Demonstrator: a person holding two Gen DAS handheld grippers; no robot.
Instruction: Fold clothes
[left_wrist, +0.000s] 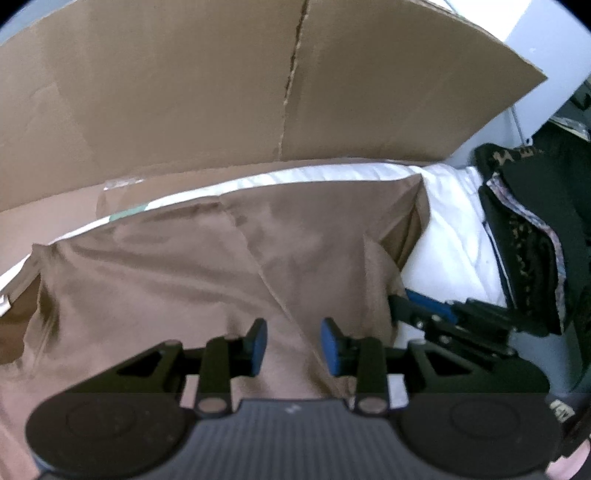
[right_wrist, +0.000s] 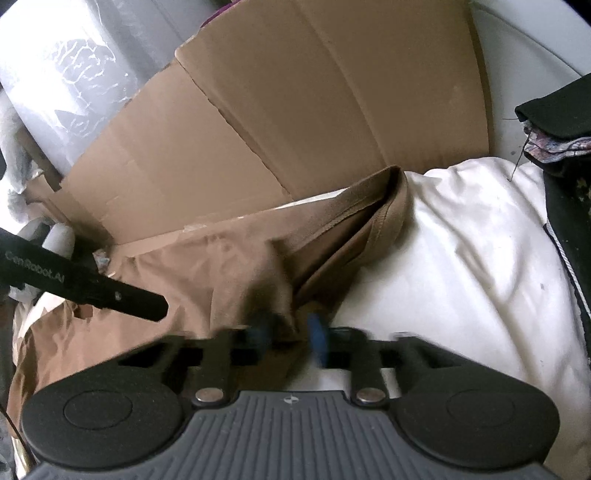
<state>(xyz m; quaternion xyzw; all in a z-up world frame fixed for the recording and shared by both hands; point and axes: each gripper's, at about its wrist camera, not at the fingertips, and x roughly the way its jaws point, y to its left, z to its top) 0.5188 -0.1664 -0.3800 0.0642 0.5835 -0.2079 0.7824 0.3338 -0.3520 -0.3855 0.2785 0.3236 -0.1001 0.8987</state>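
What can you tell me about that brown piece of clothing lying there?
The tan-brown, soft woven cloth garment lies partly folded and wrinkled on a white padded bedcover, with flattened cardboard behind it. A stitched hem with a wide band shows at its far right corner, layers doubled over. The right tongs pinch a fold at its near edge; the left tongs stand open just over the cloth.

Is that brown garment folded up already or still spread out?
Partly folded: the brown garment has one flap doubled over, its layered hem showing, while the rest lies spread and wrinkled.
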